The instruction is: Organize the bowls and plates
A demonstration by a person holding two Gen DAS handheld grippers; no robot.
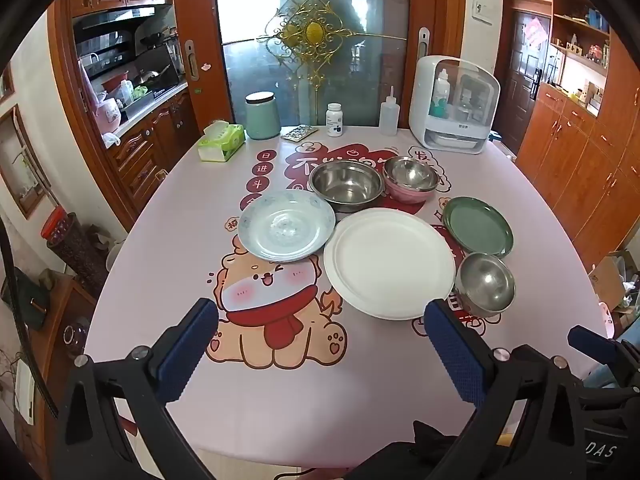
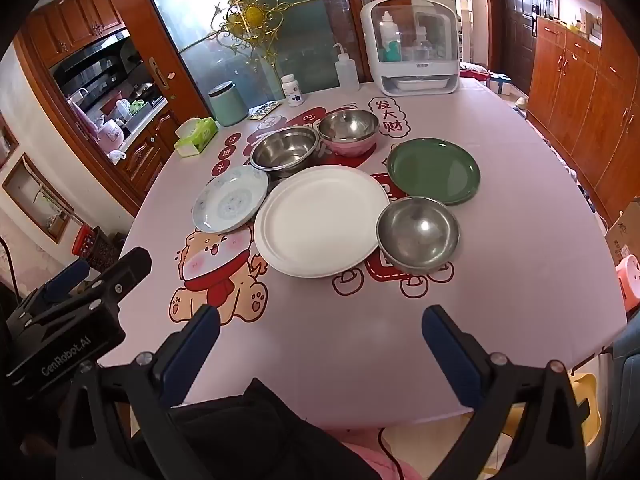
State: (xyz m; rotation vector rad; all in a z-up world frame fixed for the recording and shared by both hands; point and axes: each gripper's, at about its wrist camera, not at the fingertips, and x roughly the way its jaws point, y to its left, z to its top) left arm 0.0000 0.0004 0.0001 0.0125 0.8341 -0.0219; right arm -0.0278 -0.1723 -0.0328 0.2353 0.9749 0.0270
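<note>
Both grippers hang low over the near edge of the tabletop, jaws spread wide and holding nothing. A broad bare stretch of pink cloth lies between each gripper and the dishes.

Ahead of the left gripper, the white plate sits just beyond its right finger, touching or slightly overlapping the blue-patterned plate to its left. Further ahead are the large steel bowl and, beside it, a steel bowl nested in a pink bowl. Off to the right lie the green plate and the small steel bowl, both empty.

From the right gripper, the same group sits straight ahead, the small steel bowl nearest, with open cloth out to the tabletop's right edge. This view alone shows the left gripper's body at lower left; the left view catches only a finger of the right one at its right margin.

At the far edge stand a tissue box, a green canister, a pill bottle, a squeeze bottle and a white cabinet holding bottles.
</note>
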